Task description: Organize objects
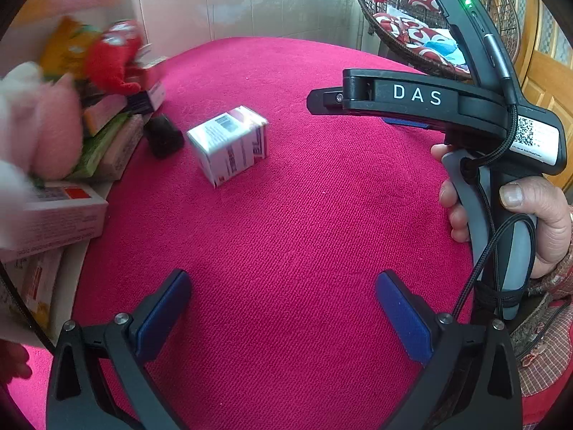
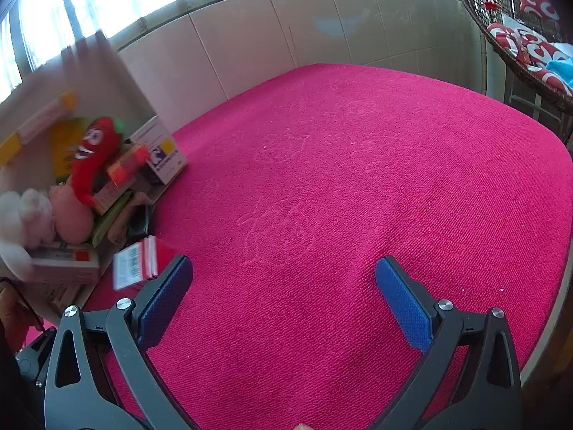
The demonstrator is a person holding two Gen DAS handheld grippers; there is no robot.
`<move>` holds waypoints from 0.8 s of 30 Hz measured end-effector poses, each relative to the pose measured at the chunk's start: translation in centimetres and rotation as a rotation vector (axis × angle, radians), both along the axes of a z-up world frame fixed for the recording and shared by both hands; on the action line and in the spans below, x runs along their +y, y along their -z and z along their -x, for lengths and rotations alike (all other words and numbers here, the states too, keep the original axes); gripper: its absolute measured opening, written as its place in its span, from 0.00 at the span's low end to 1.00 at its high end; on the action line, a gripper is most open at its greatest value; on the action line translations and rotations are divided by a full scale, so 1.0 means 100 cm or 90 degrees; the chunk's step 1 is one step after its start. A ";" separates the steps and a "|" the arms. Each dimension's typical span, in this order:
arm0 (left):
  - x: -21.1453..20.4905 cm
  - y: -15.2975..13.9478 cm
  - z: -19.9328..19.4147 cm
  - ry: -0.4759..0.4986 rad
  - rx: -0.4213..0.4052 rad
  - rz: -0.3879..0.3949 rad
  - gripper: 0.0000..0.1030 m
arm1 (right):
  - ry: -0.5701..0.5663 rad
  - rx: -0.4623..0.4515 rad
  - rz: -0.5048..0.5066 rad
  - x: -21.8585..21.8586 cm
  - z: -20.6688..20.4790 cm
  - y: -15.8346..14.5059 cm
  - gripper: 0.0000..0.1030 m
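A white medicine box (image 1: 229,145) lies alone on the pink cloth, ahead of my left gripper (image 1: 283,311), which is open and empty. It also shows in the right wrist view (image 2: 138,265), by my left finger. A small black object (image 1: 163,136) lies beside it. A pile at the left holds several boxes (image 1: 57,215), a red chili plush (image 1: 114,55) and a pink and white plush (image 1: 43,132). My right gripper (image 2: 283,304) is open and empty over bare cloth; its body shows in the left wrist view (image 1: 422,96).
The pink cloth (image 2: 358,179) covers the table, edged by a tiled wall (image 2: 286,28) at the back. A hanging wicker chair (image 1: 412,25) with red cushions stands at the far right. A wooden door (image 1: 548,71) is at the right.
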State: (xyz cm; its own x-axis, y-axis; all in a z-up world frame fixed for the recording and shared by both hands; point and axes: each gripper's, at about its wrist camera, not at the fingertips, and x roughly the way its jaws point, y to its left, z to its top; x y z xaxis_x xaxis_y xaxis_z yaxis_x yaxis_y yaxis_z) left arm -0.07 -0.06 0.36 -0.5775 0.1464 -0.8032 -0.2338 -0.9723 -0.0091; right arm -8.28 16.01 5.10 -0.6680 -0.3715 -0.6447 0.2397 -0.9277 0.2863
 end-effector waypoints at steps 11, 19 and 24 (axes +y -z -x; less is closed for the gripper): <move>0.013 0.005 0.020 0.000 -0.002 0.002 1.00 | 0.000 0.011 0.018 -0.005 -0.006 -0.005 1.00; 0.009 0.005 0.018 0.001 -0.002 0.002 1.00 | -0.001 -0.012 0.003 -0.006 -0.011 -0.004 1.00; 0.008 0.003 0.020 0.001 -0.003 0.003 1.00 | -0.001 -0.010 0.004 -0.005 -0.010 -0.004 1.00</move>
State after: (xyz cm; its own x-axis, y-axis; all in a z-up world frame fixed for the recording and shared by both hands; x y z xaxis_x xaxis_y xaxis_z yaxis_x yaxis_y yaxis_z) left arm -2.03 0.70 0.03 -0.5739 0.1430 -0.8063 -0.2347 -0.9721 -0.0054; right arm -7.28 15.49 5.53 -0.6569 -0.3762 -0.6534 0.2360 -0.9257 0.2957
